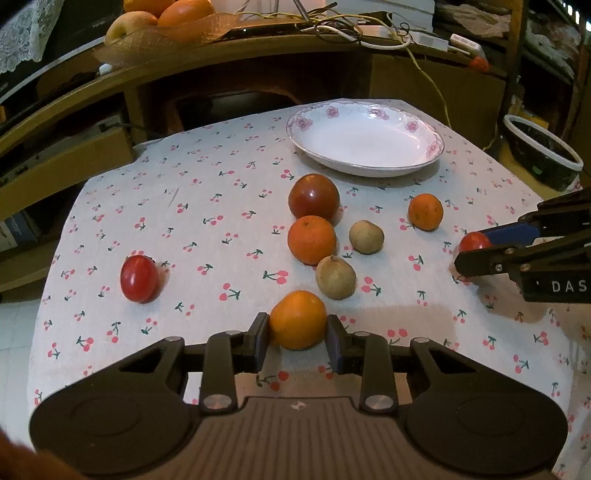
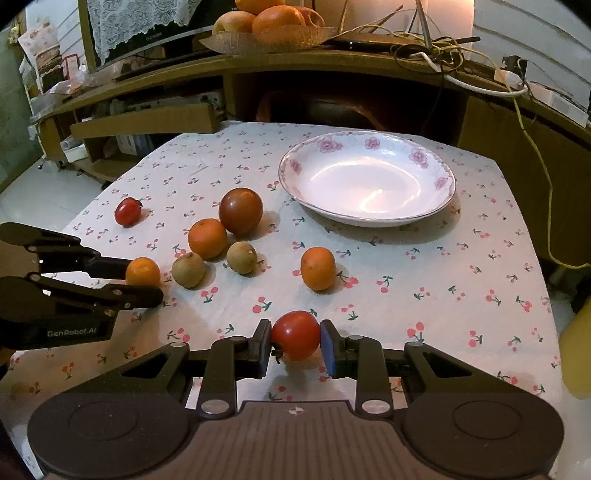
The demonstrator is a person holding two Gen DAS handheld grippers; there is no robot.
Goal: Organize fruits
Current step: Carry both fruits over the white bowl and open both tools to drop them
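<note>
My left gripper (image 1: 297, 336) is shut on an orange (image 1: 298, 319) near the table's front; it also shows in the right wrist view (image 2: 142, 272). My right gripper (image 2: 295, 341) is shut on a red tomato (image 2: 296, 334), also seen in the left wrist view (image 1: 474, 242). An empty flowered white plate (image 1: 424, 129) (image 2: 439, 184) sits at the back right. Loose on the cloth lie a dark red tomato (image 1: 314, 198), two oranges (image 1: 312, 240) (image 1: 425, 212), two brown fruits (image 1: 366, 237) (image 1: 335, 277) and a small red tomato (image 1: 139, 278).
The table wears a white cherry-print cloth (image 1: 184, 206). Behind it stands a wooden desk (image 1: 258, 59) with a basket of fruit (image 1: 162, 29) and tangled cables (image 1: 369, 26). A dark bin (image 1: 541, 151) stands right of the table.
</note>
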